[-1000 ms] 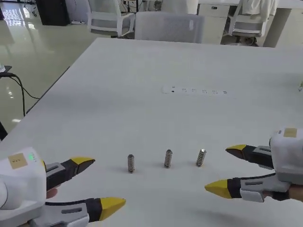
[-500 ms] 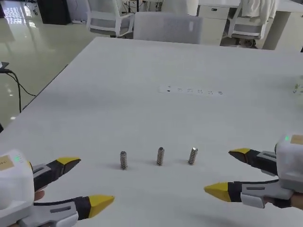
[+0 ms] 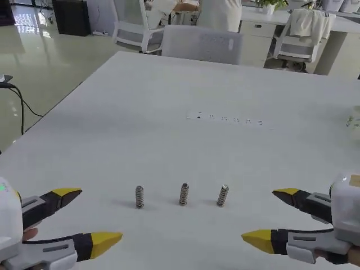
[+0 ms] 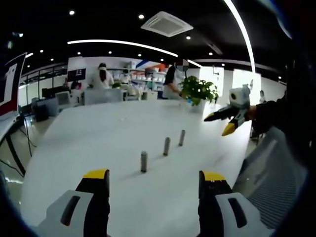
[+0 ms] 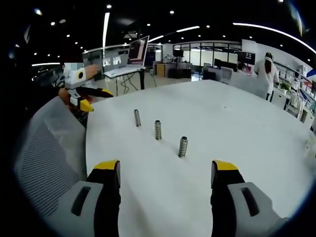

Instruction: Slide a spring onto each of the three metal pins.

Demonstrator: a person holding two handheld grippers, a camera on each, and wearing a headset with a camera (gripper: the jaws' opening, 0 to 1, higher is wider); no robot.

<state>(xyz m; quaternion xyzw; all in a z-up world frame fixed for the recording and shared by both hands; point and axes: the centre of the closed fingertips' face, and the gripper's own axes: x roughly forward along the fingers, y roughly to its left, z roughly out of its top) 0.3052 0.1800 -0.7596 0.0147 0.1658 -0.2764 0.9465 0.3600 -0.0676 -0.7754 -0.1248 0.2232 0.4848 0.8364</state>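
The white table (image 3: 169, 84) takes up most of what I look down on, wide and bare apart from the work near my edge of it. My left gripper (image 3: 98, 214) hovers low at one side with its jaws spread and nothing between them. My right gripper (image 3: 260, 215) hovers at the other side, jaws also spread and holding nothing. Both sit near the row but clear of it, touching neither the pins nor the table as far as I can tell.

Between them stand the three pins in a straight line across my front, all upright and evenly spaced: the left pin (image 3: 139, 197), the middle pin (image 3: 184, 194) and the right pin (image 3: 223, 196). Each one shows ribbed coils over nearly its whole height, so I judge that a spring (image 5: 183, 146) already sits on every pin. I see no loose spring lying on the table.

That puts me at the very end of the job, with the last sliding step done. The next move, I think, calls only for care: draw both grippers back and away without brushing the row, since slim upright pins like these would tip at a light knock. The coils look grey and metallic, with a paler tip on top that I take for the pin's end
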